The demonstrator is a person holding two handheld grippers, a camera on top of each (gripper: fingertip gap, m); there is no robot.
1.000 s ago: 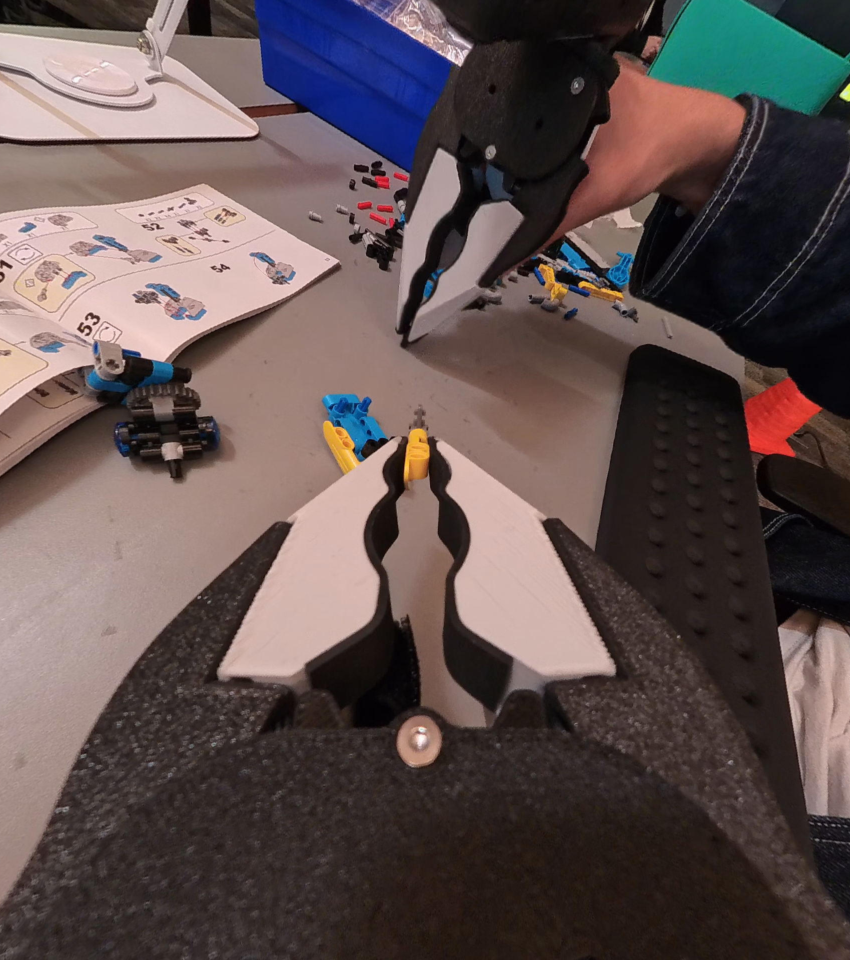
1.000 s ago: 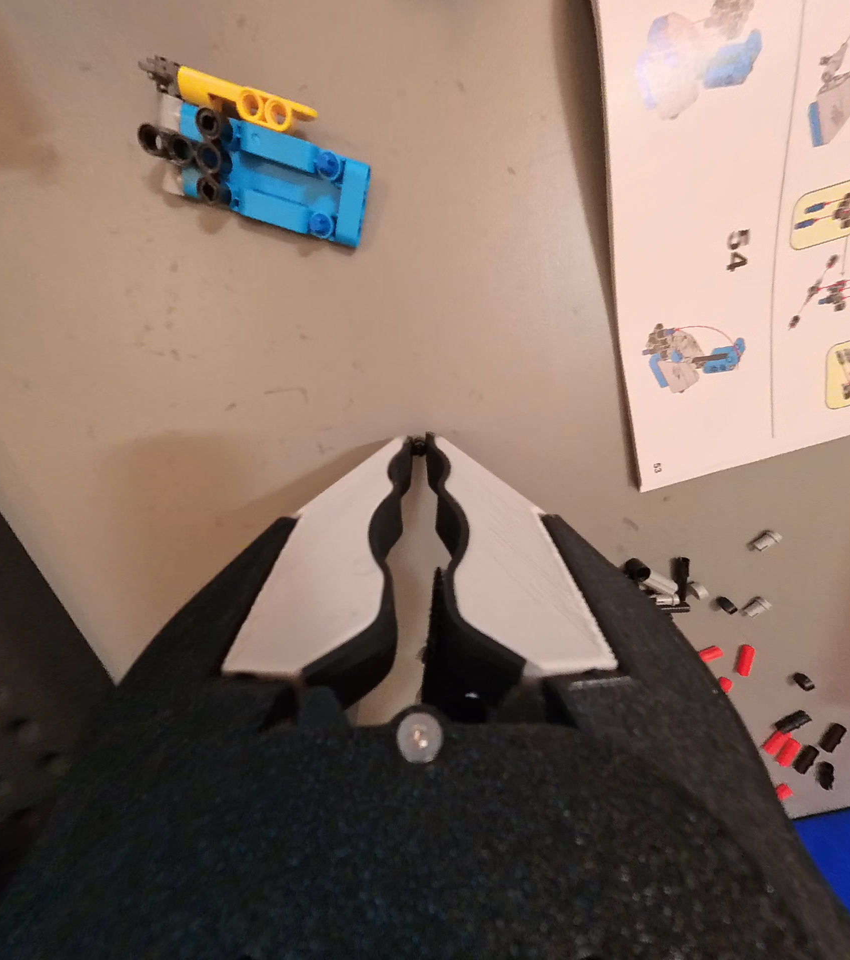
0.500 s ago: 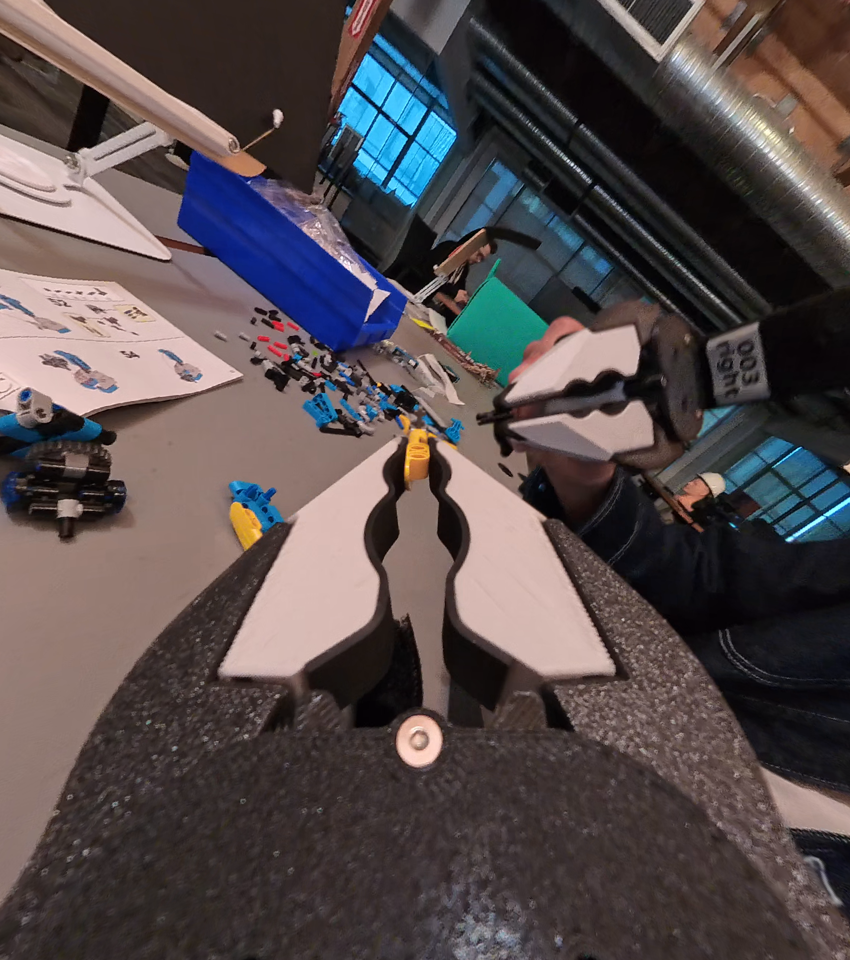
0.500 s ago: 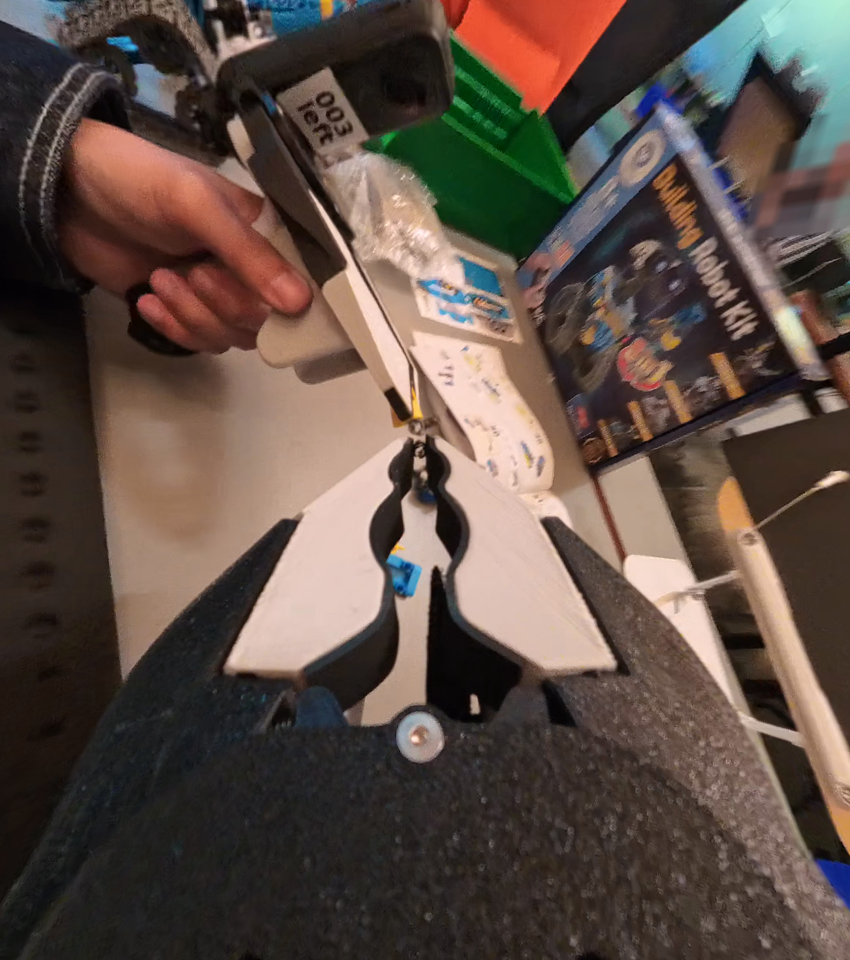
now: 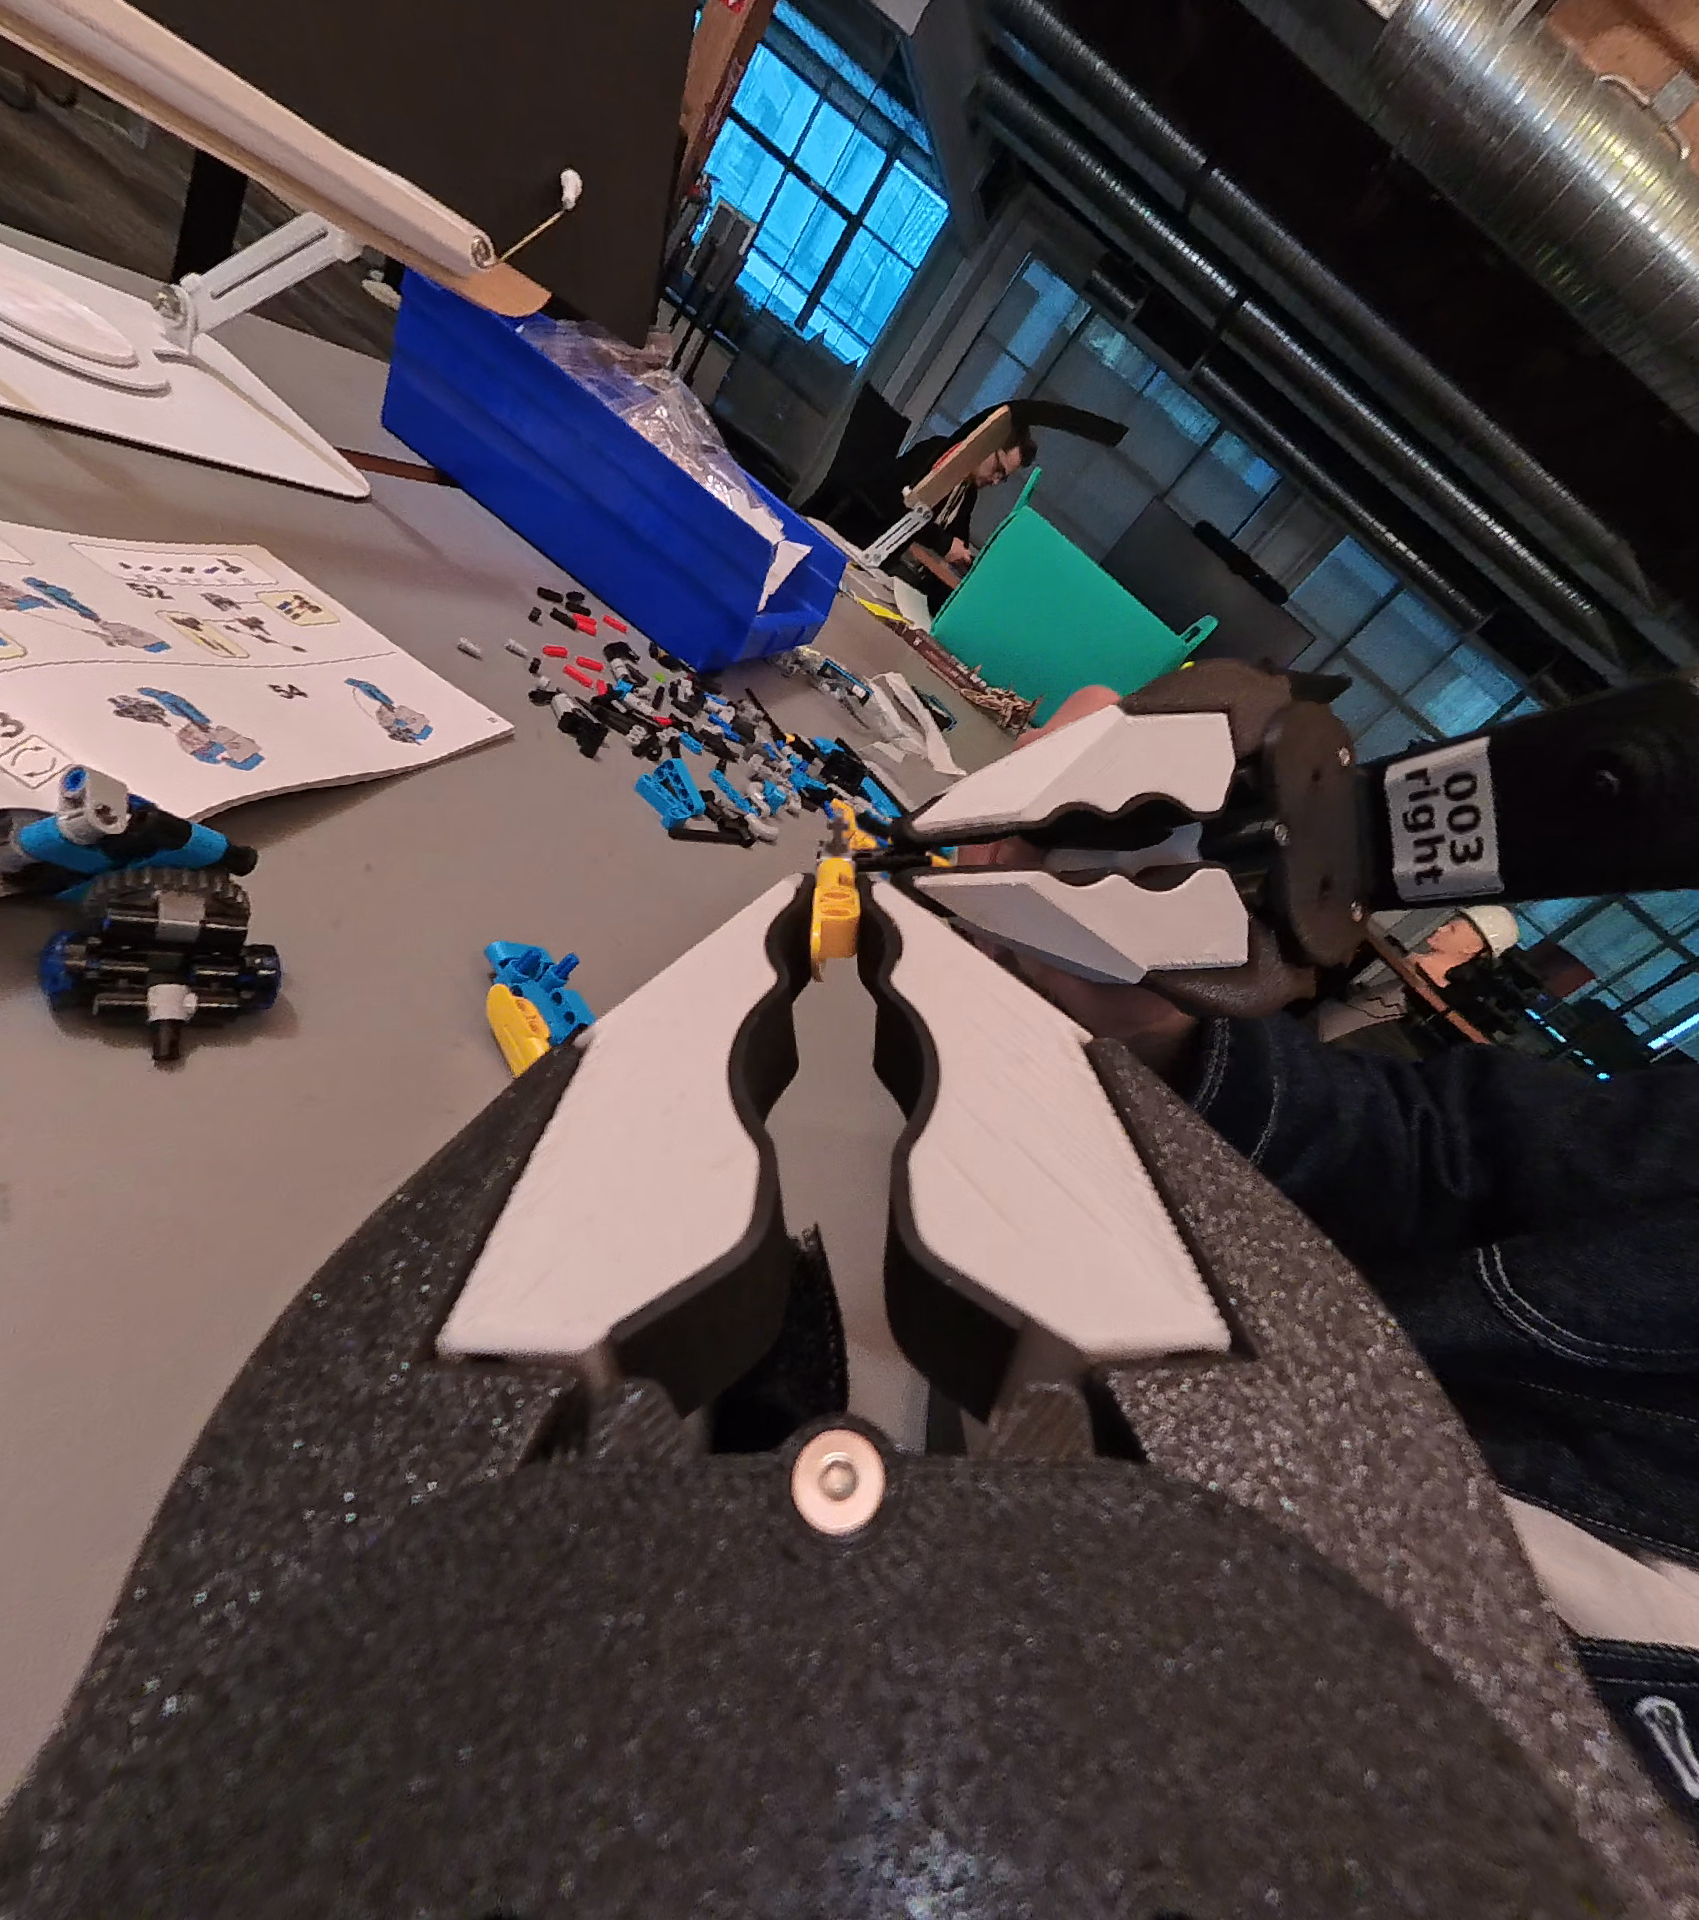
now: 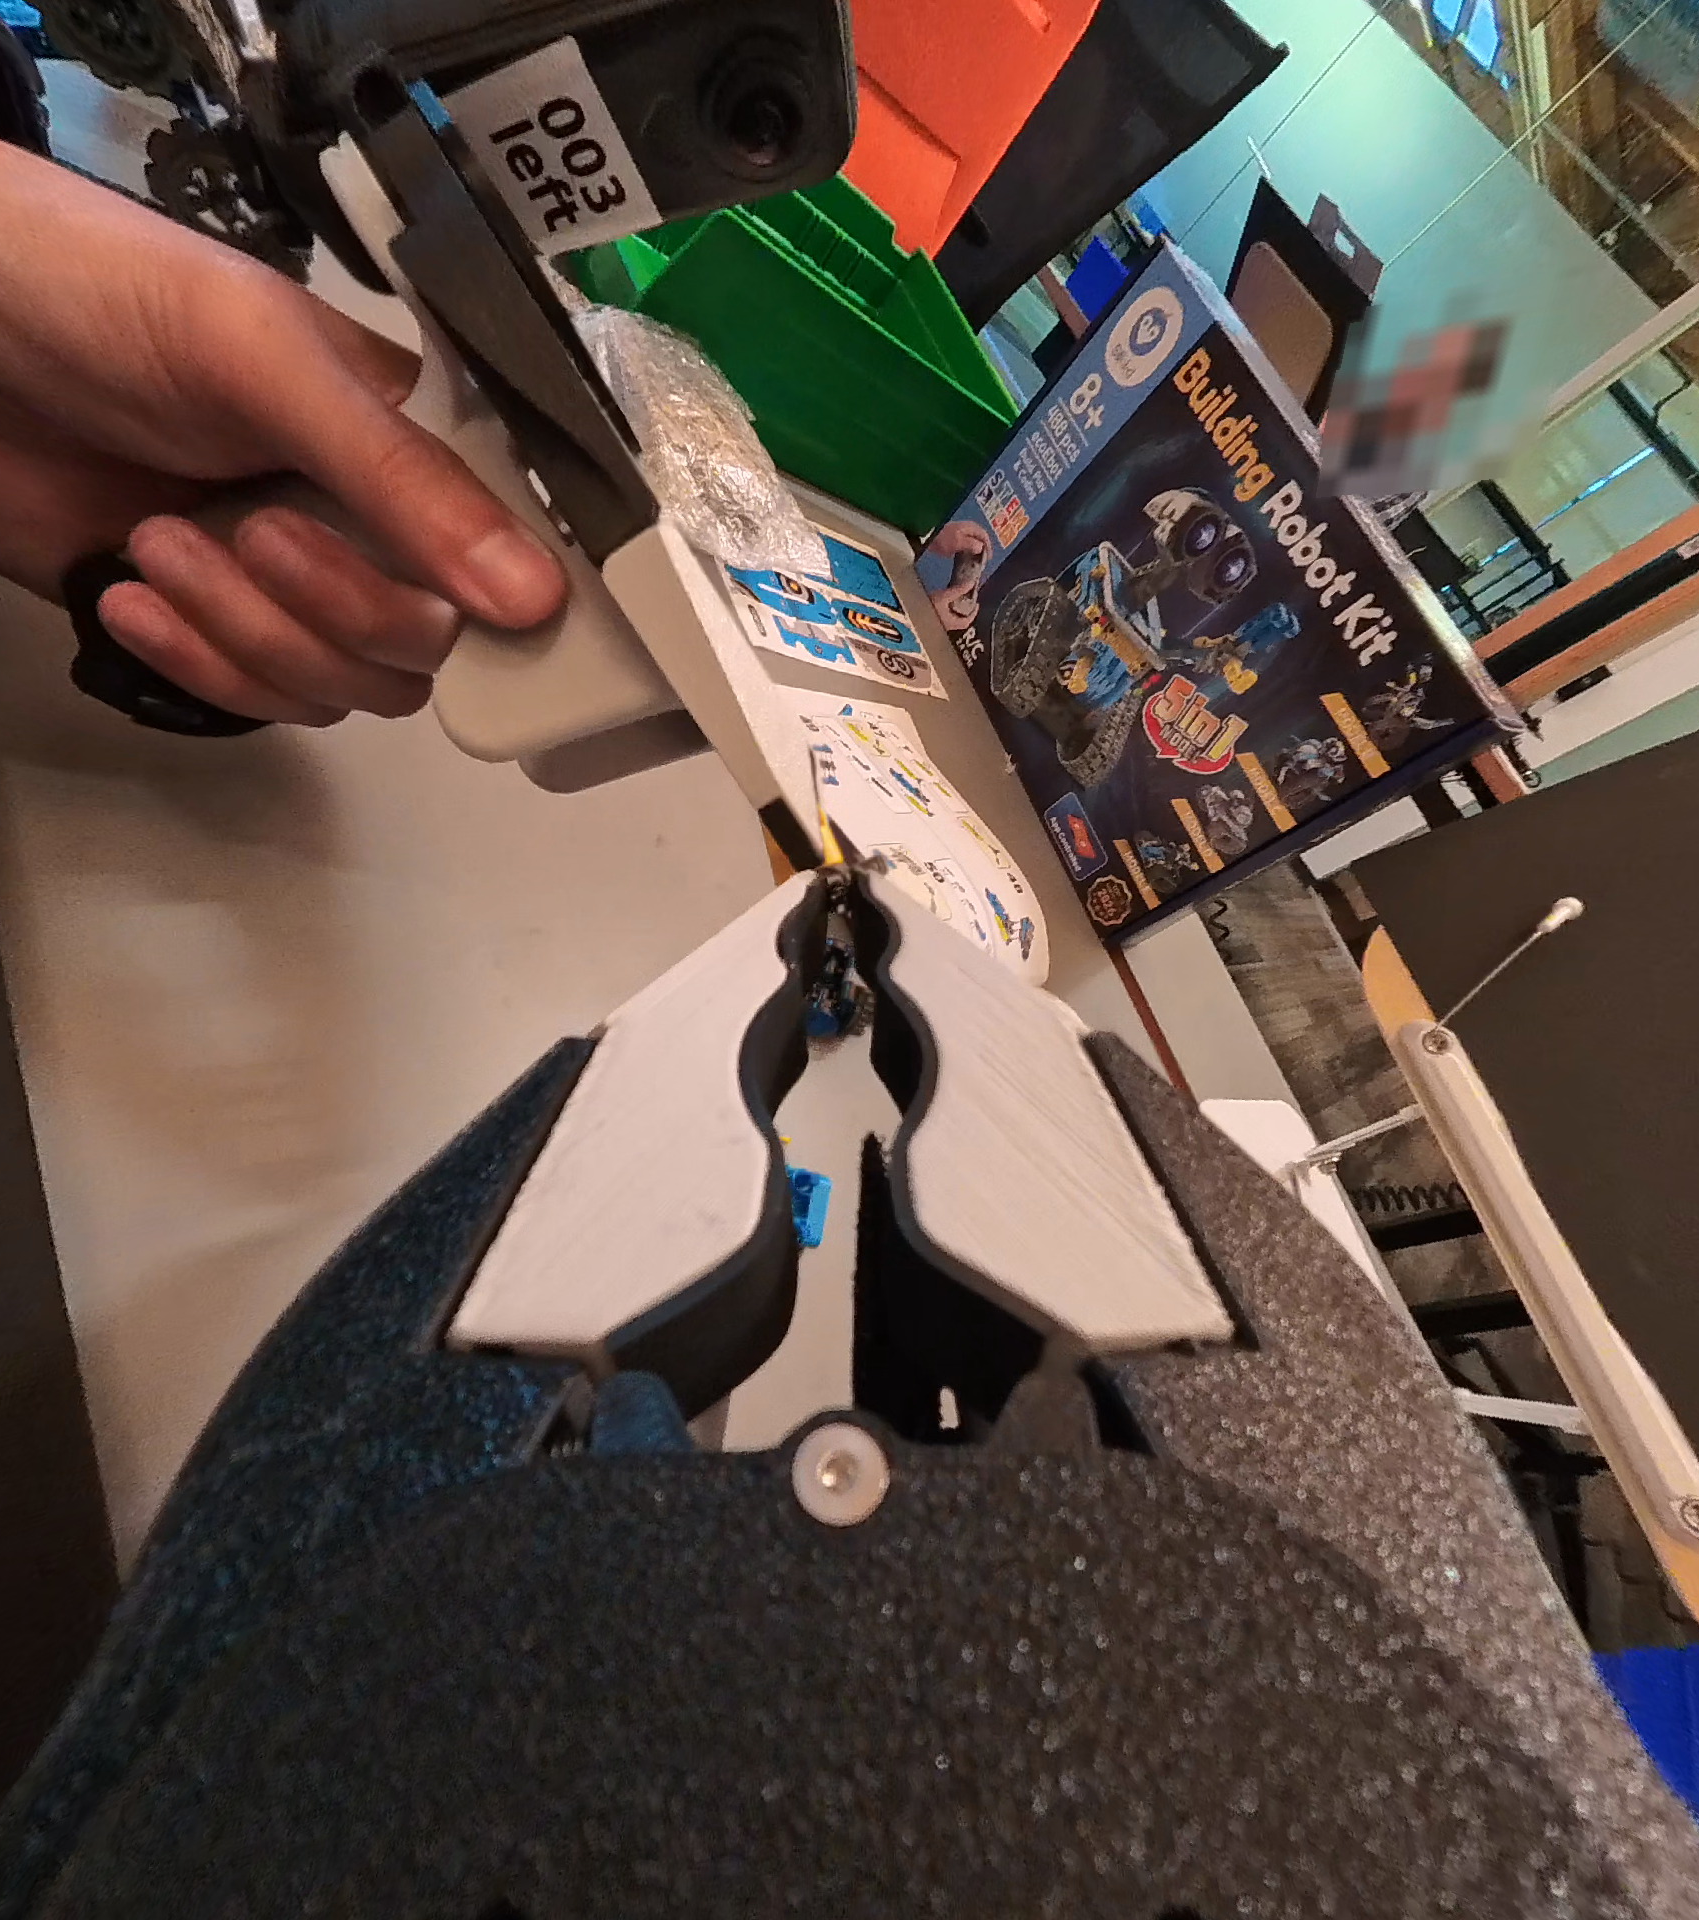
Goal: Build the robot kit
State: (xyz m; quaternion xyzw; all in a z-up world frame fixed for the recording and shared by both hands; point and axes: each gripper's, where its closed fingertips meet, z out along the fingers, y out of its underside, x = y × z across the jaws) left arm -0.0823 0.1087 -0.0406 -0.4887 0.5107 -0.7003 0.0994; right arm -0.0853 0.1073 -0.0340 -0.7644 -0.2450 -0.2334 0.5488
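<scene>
My left gripper [image 5: 834, 885] is shut on a small yellow beam [image 5: 834, 920] and holds it above the grey table [image 5: 388, 1039]. My right gripper [image 5: 912, 854] comes in from the right. It is shut on a small dark pin, with its tips right at the beam's top end. In the right wrist view my right gripper [image 6: 840, 888] meets the left gripper [image 6: 795, 831] tip to tip. The left one reaches down from the upper left in a hand [image 6: 201, 499]. The yellow beam [image 6: 830, 837] shows there as a thin sliver. The pin is mostly hidden by the jaws.
An open instruction booklet [image 5: 149, 644] lies at the left beside a blue and black wheeled assembly [image 5: 149, 940]. A small blue and yellow assembly [image 5: 533, 997] lies near my left fingers. Loose small parts [image 5: 699, 727] lie before a blue bin [image 5: 596, 488]. A kit box [image 6: 1209, 623] stands behind. Only a small space, under 4 cm, lies between the two pairs of fingers.
Both grippers have lifted off the table and tilted up. The right one rose from the table with the pin and moved in until its tips meet the yellow beam.
</scene>
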